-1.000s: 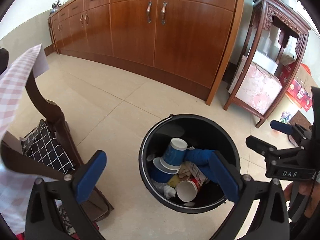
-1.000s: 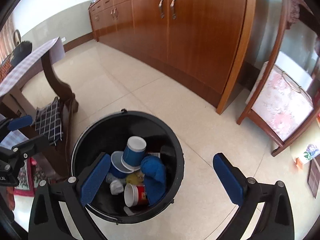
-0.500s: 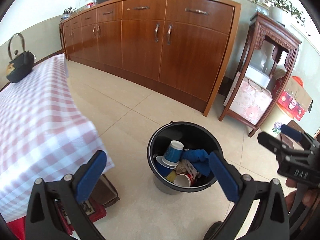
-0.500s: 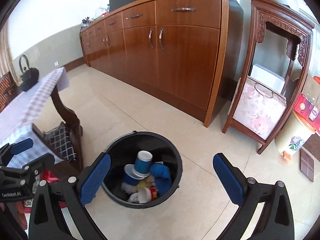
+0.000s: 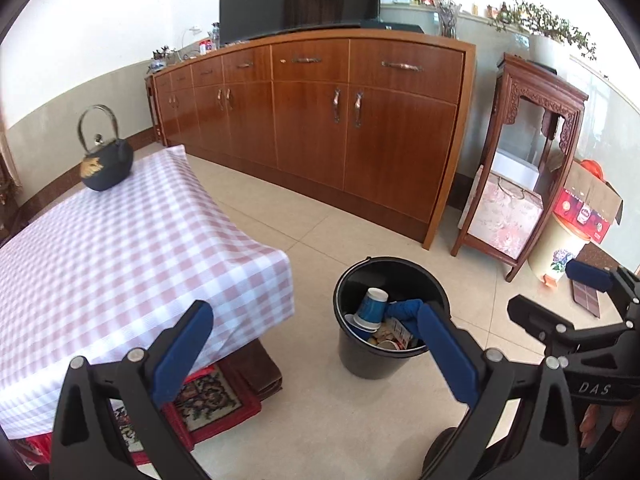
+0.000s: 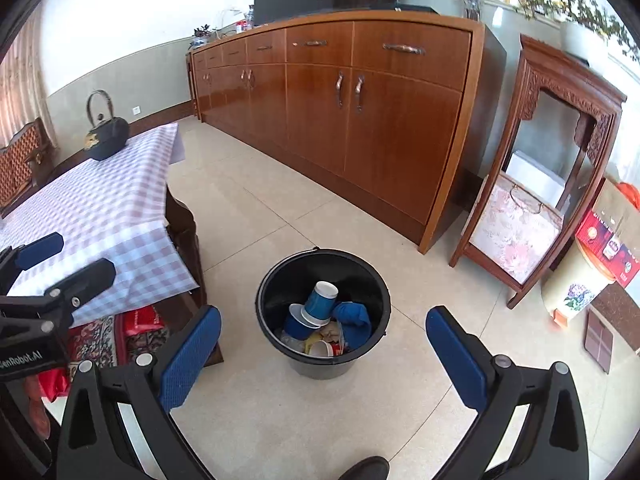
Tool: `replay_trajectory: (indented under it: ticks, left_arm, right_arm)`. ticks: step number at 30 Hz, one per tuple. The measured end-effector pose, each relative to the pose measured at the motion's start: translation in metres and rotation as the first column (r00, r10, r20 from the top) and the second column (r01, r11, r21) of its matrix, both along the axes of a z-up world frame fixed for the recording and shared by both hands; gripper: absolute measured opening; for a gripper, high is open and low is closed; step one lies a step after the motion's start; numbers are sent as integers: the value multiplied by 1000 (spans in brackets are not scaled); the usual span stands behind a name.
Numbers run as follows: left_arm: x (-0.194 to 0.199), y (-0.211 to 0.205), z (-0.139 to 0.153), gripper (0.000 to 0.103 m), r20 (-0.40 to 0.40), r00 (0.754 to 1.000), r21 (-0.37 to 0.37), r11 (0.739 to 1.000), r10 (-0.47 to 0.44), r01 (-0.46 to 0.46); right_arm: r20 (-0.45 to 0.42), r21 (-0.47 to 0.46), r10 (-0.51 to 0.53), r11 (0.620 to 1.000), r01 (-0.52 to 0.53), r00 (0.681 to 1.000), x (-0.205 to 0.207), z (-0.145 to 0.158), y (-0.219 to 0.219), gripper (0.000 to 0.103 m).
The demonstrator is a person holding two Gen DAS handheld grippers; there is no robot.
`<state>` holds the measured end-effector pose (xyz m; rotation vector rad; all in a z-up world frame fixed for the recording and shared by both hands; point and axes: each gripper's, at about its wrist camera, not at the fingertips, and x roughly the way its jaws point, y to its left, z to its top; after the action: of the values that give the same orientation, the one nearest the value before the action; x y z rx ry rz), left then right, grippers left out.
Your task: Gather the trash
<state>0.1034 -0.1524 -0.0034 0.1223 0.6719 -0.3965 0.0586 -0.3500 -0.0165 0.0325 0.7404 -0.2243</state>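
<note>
Your left gripper [image 5: 316, 344] spread wide, empty; right gripper [image 6: 324, 344] same. Black bucket [image 6: 280, 280] on floor beside table [image 5: 120, 240], holding cups [image 6: 320, 300] (plus blue cloth [image 6: 354, 318]).

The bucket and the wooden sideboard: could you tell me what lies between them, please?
Only bare floor tiles separate the bucket from the sideboard, clearest in the right wrist view.

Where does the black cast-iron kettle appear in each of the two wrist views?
Left wrist view: the black kettle stands upper left, on the far end of the checked tablecloth.
Right wrist view: the kettle is at the left edge, higher up, again on the far end of the cloth.
Shared landmark: the black trash bucket on the floor, before the wooden sideboard.
</note>
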Motion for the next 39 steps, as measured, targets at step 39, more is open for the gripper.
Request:
replay_trajectory:
  ticks: [39]
  left_arm:
    - [-75,44,62,103,106,992,-72,996,64,-57]
  right_arm:
    - [143,-66,28,998,-19,989,-92,93,61,103]
